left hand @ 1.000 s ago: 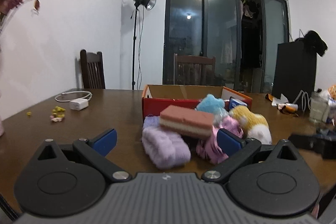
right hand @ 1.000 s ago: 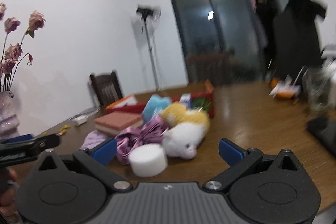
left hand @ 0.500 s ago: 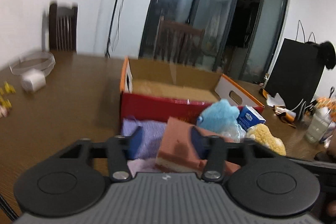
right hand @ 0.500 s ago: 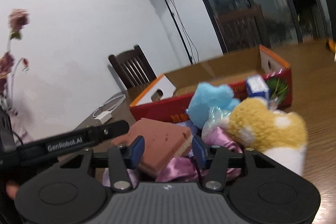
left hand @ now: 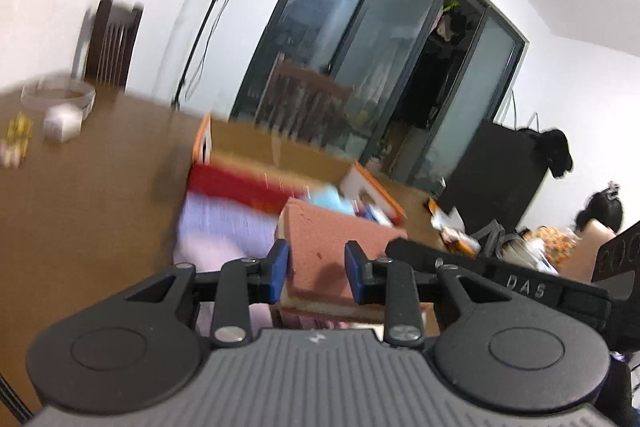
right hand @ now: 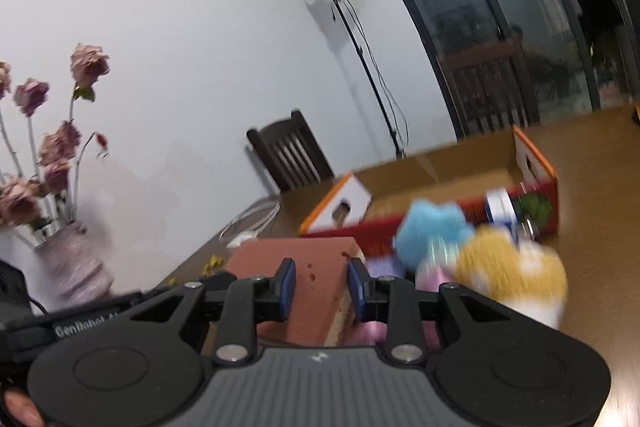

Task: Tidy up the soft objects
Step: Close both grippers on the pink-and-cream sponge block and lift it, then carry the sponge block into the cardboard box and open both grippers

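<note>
Both grippers are clamped on the same pink sponge block (left hand: pixel 320 247), 1 from each end. In the left wrist view, the left gripper (left hand: pixel 316 265) presses its 2 blue pads against the block's sides, and the block reaches toward 12 o'clock from the jaws. The right gripper's black body (left hand: pixel 500 277) enters from 3 o'clock and meets the block's far corner. In the right wrist view, the right gripper (right hand: pixel 321 285) squeezes the block (right hand: pixel 316 267) between its blue pads, with the left gripper's body (right hand: pixel 96 315) at 9 o'clock.

The block sits above the pile of soft things on the brown table (left hand: pixel 80 207). A lilac fluffy cloth (left hand: pixel 224 223) lies at 10 o'clock from the left jaws. In the right view, a blue plush (right hand: pixel 432 231) and a yellow and white plush (right hand: pixel 516 275) lie at 2 o'clock, blurred. The open red cardboard box (right hand: pixel 440 179) stands just beyond the pile, at 1 o'clock. A vase of dried pink roses (right hand: pixel 68 259) stands at 9 o'clock.
</note>
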A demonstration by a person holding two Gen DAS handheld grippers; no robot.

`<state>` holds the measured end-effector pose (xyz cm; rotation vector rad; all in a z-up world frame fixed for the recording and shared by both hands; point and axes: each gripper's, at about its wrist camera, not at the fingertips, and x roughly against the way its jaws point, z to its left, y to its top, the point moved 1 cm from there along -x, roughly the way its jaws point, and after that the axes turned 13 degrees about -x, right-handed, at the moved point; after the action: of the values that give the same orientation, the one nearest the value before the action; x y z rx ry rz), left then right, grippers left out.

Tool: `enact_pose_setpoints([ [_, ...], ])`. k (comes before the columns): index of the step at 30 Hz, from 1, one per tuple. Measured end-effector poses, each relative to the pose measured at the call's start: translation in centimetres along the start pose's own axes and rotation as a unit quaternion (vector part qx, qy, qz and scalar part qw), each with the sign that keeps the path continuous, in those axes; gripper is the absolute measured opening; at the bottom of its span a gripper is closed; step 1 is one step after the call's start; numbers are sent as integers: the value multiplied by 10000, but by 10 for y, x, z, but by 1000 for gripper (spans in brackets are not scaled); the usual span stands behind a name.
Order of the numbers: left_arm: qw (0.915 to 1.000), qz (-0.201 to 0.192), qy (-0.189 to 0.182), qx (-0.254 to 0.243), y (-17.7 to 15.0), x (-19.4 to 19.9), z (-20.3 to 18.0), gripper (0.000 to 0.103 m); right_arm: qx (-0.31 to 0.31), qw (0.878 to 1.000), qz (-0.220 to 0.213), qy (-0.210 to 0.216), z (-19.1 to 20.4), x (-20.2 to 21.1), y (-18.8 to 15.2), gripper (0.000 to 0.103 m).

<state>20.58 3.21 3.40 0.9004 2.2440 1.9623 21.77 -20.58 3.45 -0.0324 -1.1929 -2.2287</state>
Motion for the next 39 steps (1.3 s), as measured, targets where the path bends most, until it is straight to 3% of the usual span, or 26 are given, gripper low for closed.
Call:
enact_pose_setpoints([
  [5, 9997, 234, -77, 32, -48, 23, -23, 33, 359, 9985, 245, -331, -2, 46, -45, 30],
  [9, 9974, 708, -68, 99, -74, 15, -25, 34, -57, 9965, 637, -538, -25, 50, -70, 31],
  [10, 9973, 727, -54, 65, -77, 15, -26, 35, -113, 9958, 661, -617, -29, 50, -73, 31],
  [14, 9984, 550, -38, 76, -73, 23, -23, 56, -218, 9968, 508, -572, -35, 62, -75, 35],
  [18, 9982, 568, 21, 184, -73, 23, -17, 57, -236, 9973, 445, -532, -33, 69, -74, 35],
  [21, 9977, 646, 42, 202, -73, 19, -16, 56, -272, 9969, 482, -554, -35, 67, -78, 35],
  [25, 9975, 672, -67, 190, -75, 15, -17, 41, -309, 9962, 549, -606, -38, 61, -80, 35],
  [26, 9971, 715, -127, 210, -76, 13, -17, 33, -313, 9961, 567, -602, -40, 59, -80, 34],
  [28, 9961, 804, -224, 292, -76, 8, -17, 28, -366, 9955, 664, -573, -43, 55, -81, 25],
  [30, 9958, 791, -259, 378, -69, 10, -17, 27, -417, 9953, 674, -559, -45, 54, -80, 25],
  [34, 9990, 152, -361, 226, -22, 13, -17, 27, -338, 9979, 404, -372, -29, 58, -54, 25],
  [39, 9993, -169, -279, 169, 67, -47, 8, 27, -3, 10000, 44, -21, -7, 19, 35, 25],
])
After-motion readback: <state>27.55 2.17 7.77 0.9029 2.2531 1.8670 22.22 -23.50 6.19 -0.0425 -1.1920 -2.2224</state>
